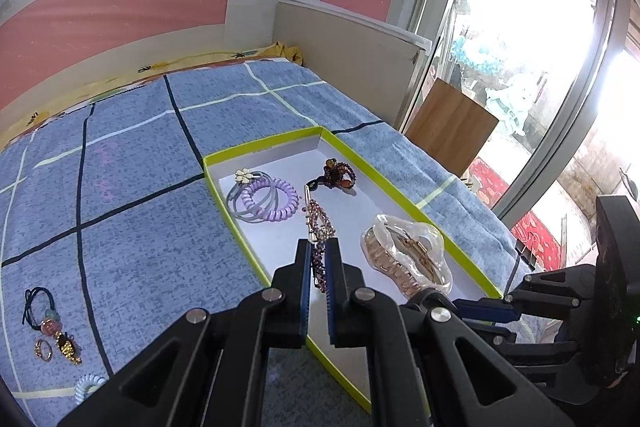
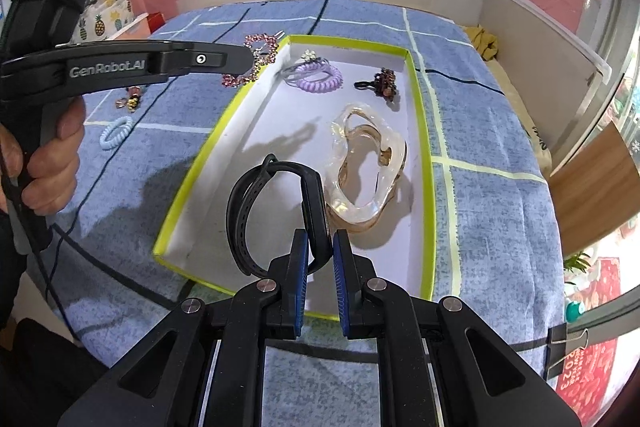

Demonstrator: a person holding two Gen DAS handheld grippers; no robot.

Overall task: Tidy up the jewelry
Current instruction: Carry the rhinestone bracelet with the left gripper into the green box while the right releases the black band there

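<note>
Yellow-green-rimmed white tray [image 2: 425, 147] lying on blue checked bed [image 1: 132, 155], holding purple coil hair ties [image 1: 264, 199], beaded hair tie [image 1: 336, 175], clear claw clip [image 2: 366, 167]. Left gripper [image 1: 319, 263] fingers clamped on rhinestone hair clip [image 1: 318, 223] above tray. Right gripper [image 2: 320, 251] fingers clamped on black strap watch [image 2: 276, 211] over tray's near end. More jewelry [image 1: 52, 331] loose on bed.

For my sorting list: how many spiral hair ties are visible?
2: a purple spiral hair tie inside the box, a pale blue one on the blanket; others may be hidden.
</note>
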